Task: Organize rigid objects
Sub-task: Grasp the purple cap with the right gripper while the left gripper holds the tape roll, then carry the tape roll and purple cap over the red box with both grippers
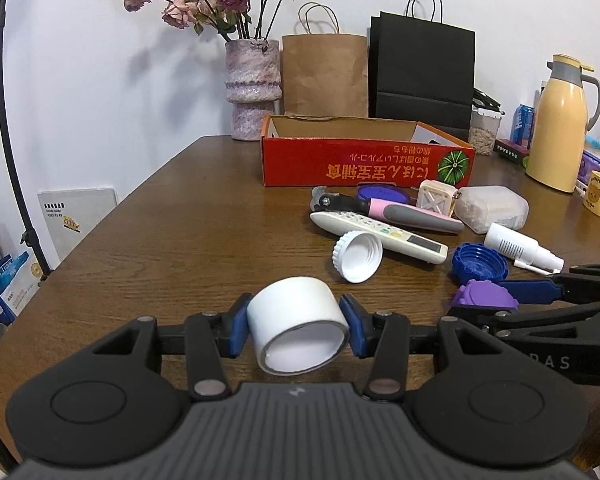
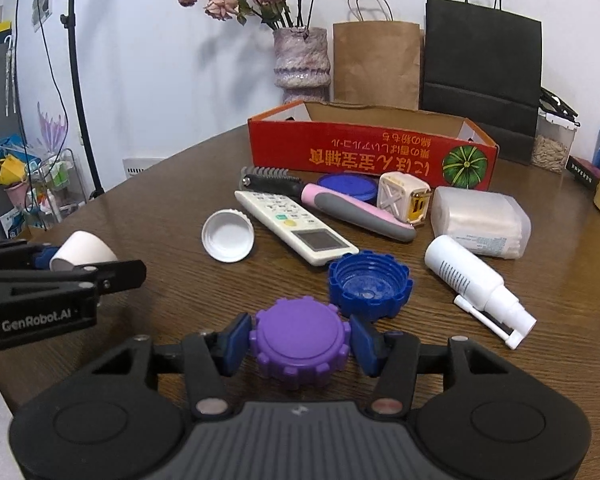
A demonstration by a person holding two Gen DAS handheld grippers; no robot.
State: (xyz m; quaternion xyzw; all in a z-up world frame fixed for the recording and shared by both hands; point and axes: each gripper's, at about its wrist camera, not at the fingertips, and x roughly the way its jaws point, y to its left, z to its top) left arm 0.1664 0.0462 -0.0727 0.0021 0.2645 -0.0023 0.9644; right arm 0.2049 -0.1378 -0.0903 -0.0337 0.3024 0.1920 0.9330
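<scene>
Near the table's (image 1: 148,240) front edge, the left gripper (image 1: 298,326) clamps a white tape roll (image 1: 296,312) between its blue pads. Just right of it, the right gripper (image 2: 300,338) pinches a purple cap (image 2: 300,340). Behind lie a white cap (image 2: 228,236), remote (image 2: 292,226) and blue cap (image 2: 370,284); a red box (image 2: 372,156) stands farther back.

Open box (image 2: 372,156) stands at the back of the table (image 2: 172,208) — vase (image 2: 300,60) and two paper bags (image 2: 376,64) behind it. Before the box lie brush (image 2: 340,204), remote (image 2: 296,226) and cotton-swab case (image 2: 480,220), the upturned cap (image 2: 228,236) left of the remote. Nearer still — ridged lid (image 2: 370,284), spray bottle (image 2: 476,280) to its right, knobbed lid (image 2: 300,340) in front, tape roll (image 2: 84,254) far left.
</scene>
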